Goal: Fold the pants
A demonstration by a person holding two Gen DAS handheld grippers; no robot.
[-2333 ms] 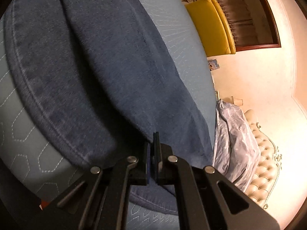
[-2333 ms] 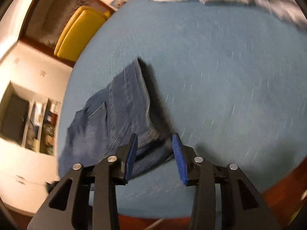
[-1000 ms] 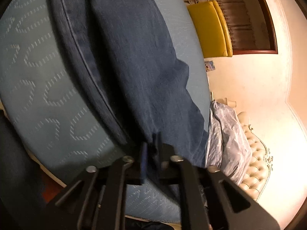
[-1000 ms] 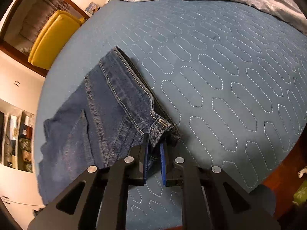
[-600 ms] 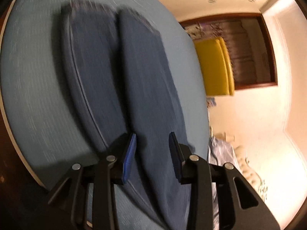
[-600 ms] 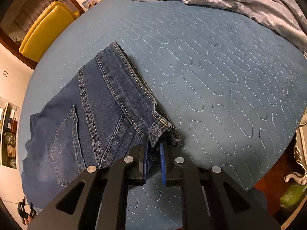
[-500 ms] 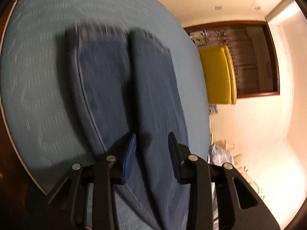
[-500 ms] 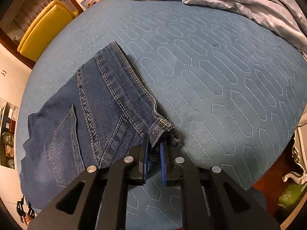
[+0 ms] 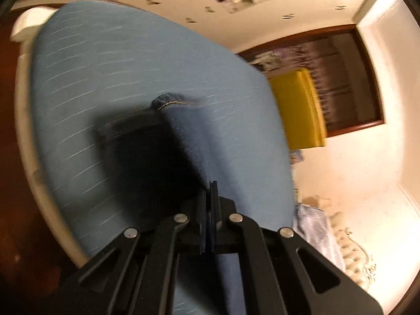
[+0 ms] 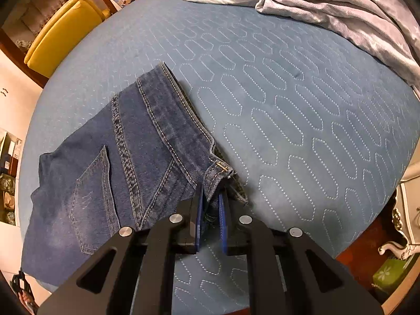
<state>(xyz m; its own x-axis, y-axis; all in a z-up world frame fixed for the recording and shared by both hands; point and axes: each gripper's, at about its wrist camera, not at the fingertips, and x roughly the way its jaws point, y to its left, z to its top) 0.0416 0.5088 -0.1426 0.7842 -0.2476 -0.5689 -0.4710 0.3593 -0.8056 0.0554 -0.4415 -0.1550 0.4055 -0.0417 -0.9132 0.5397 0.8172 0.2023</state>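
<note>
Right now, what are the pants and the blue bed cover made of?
The pants look like denim: dark blue, faded in patches, with pale double stitching along the seams and pocket. The bed cover looks like soft, matte quilted fabric, perhaps velvety, sewn with dotted long-hexagon outlines. Its exact fibre cannot be told.

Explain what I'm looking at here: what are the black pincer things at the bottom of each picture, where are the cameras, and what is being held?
There is no robot: a person carries a two-finger gripper in each hand, each with a wide-angle camera looking along its fingers. In the right-hand view, the right gripper is shut on the waistband corner of the jeans, which lie on a blue quilted bed with a grey blanket at the far end. In the blurred left-hand view, the left gripper is pinched shut on a lifted part of the jeans. A yellow chair stands beyond.
</note>
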